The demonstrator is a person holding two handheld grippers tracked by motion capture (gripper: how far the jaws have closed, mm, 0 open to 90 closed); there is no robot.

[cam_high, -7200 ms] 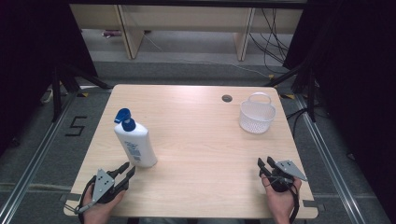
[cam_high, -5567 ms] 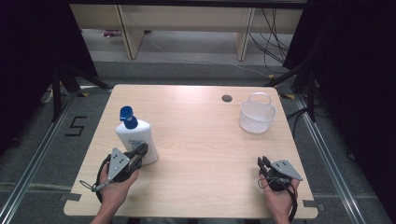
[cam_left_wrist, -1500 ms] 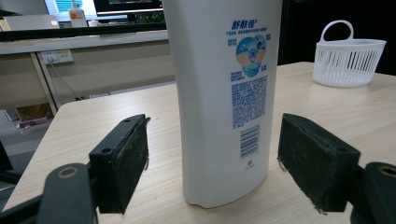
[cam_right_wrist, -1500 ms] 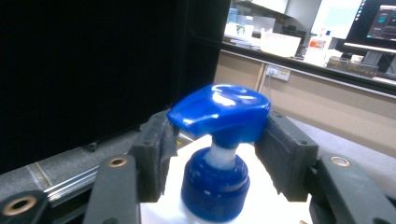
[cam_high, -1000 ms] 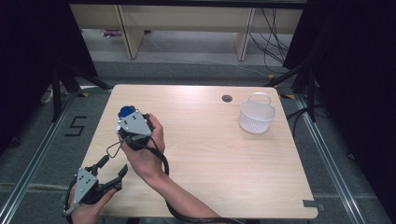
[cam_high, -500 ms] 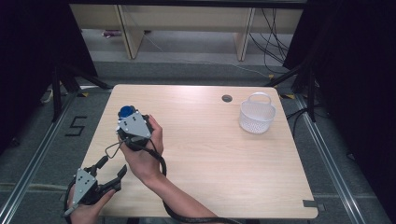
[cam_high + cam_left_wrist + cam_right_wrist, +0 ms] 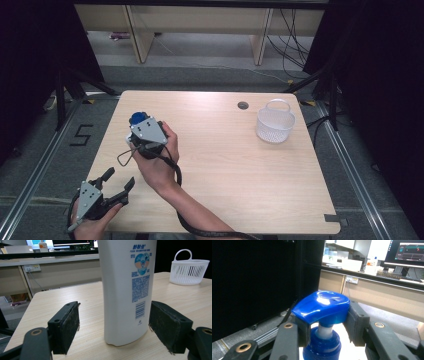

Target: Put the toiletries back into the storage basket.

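Observation:
A white bottle (image 7: 126, 290) with a blue pump head (image 7: 322, 306) stands upright on the left part of the wooden table (image 7: 240, 170). My right gripper (image 7: 324, 322) reaches across from the right, and its pads press on both sides of the pump head. From above, the right gripper (image 7: 140, 124) and its hand cover the bottle's body, and just the blue pump head (image 7: 136, 118) peeks out. My left gripper (image 7: 120, 177) sits open near the front left corner. It points at the bottle, which stands ahead of its jaws in the left gripper view (image 7: 115, 315).
A white plastic basket (image 7: 275, 122) with a handle stands at the far right of the table, also seen as the basket (image 7: 188, 268) behind the bottle. A small round hole (image 7: 243, 105) is near the far edge. Shelves and cables lie beyond the table.
Seconds ago the bottle lay flat and the right gripper rested at the front right. Now the bottle stands, the right gripper is on its pump, and the left has withdrawn. Nothing moved in the last second.

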